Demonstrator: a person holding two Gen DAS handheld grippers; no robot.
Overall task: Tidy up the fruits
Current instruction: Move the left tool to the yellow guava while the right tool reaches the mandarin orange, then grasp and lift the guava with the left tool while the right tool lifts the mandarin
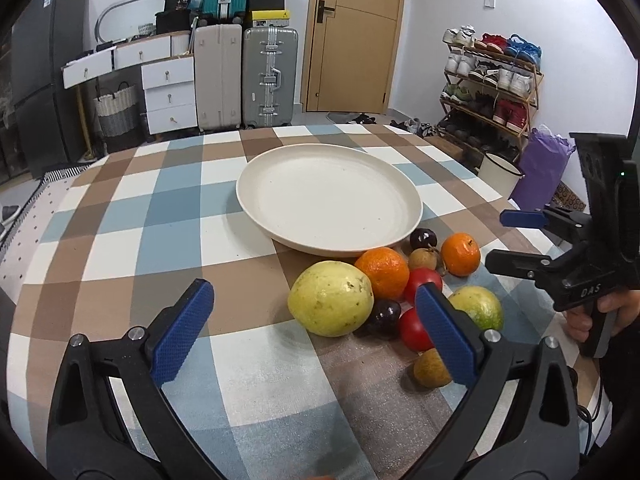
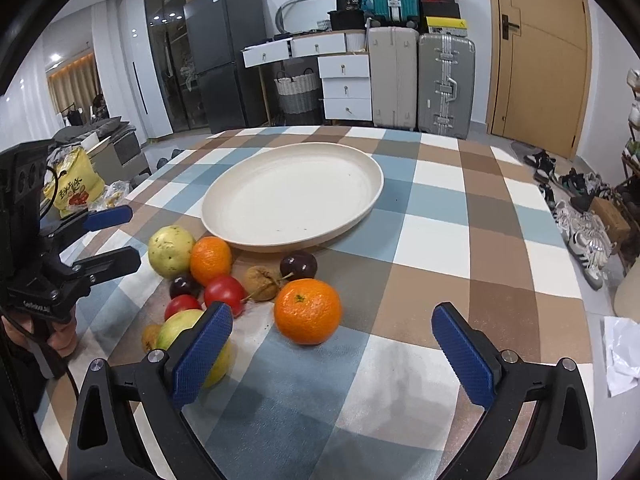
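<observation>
While both tongs, left tongs and right tongs, gape wide and hold nothing, fruits cluster right of centre below the plate on the worktop.

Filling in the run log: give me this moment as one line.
stage: start | left claw: open, empty | right claw: open, empty | plate: empty | fruits: all on tablecloth beside plate

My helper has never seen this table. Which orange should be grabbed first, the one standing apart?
Start at the large cream round plate on the checked tablecloth. Fruit is heaped by its near rim. The round orange sits nearest the right tool, clear of the heap; the other orange is wedged among fruit.
</observation>
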